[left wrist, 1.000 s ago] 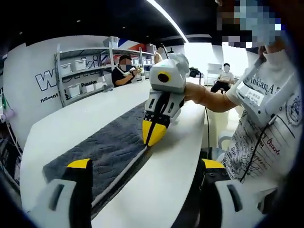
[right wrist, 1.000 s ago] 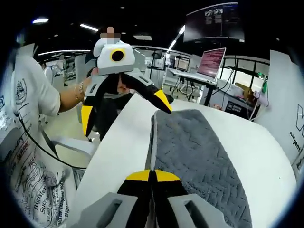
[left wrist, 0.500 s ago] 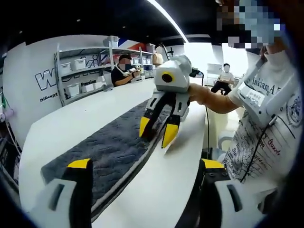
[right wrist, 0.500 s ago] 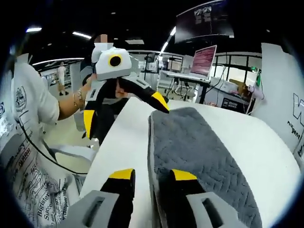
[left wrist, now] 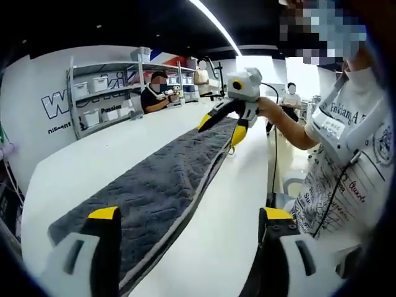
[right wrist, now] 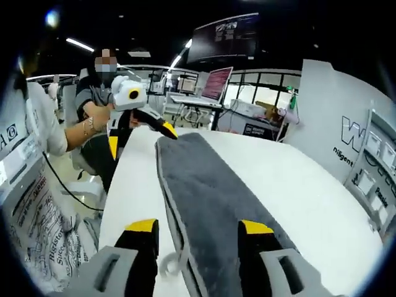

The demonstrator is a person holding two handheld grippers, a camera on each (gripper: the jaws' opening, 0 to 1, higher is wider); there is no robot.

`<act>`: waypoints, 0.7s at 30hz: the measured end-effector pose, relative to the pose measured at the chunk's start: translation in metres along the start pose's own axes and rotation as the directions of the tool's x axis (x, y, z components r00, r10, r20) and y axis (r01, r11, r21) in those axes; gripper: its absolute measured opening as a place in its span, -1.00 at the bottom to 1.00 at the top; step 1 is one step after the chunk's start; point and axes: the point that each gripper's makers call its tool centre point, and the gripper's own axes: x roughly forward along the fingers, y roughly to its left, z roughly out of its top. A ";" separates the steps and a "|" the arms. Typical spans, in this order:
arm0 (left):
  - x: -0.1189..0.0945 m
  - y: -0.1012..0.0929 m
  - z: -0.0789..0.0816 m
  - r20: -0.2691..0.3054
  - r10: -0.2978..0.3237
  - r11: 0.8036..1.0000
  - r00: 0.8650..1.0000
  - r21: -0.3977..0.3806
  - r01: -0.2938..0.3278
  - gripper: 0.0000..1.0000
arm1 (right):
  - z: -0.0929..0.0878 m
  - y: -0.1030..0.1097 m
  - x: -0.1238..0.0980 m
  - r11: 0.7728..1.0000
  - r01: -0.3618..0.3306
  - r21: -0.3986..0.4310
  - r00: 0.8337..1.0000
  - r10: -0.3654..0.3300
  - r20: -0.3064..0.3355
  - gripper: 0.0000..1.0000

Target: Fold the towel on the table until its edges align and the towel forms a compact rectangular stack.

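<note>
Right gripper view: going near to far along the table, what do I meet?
Right gripper, jaws open at the near end of the grey towel → the towel's long strip along the white table → left gripper, open at the towel's far end → laptop beyond.

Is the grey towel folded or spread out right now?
Folded lengthwise: the towel lies as a long narrow strip on the table, layered edges showing along one side.

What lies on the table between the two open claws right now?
The grey towel, lying in a long strip along the white table from the left claw to the right claw, as the left gripper view shows.
</note>
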 end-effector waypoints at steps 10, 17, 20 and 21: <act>0.003 0.000 0.005 0.008 -0.004 1.000 1.000 0.004 0.004 0.93 | -0.042 -0.014 -0.041 0.999 0.031 0.042 0.997 -0.028 -0.073 -0.51; 0.003 -0.001 0.001 -0.008 -0.004 1.000 1.000 0.001 0.004 0.93 | -0.058 -0.007 -0.025 0.999 -0.026 0.026 0.992 0.029 -0.125 -0.65; 0.001 0.000 0.000 -0.007 -0.003 1.000 1.000 -0.003 0.003 0.92 | -0.064 -0.009 -0.021 0.999 -0.032 0.035 0.990 0.036 -0.134 -0.74; 0.001 0.000 0.000 -0.008 -0.002 1.000 1.000 -0.003 0.002 0.91 | -0.066 -0.010 -0.019 0.999 -0.032 0.035 0.990 0.036 -0.137 -0.79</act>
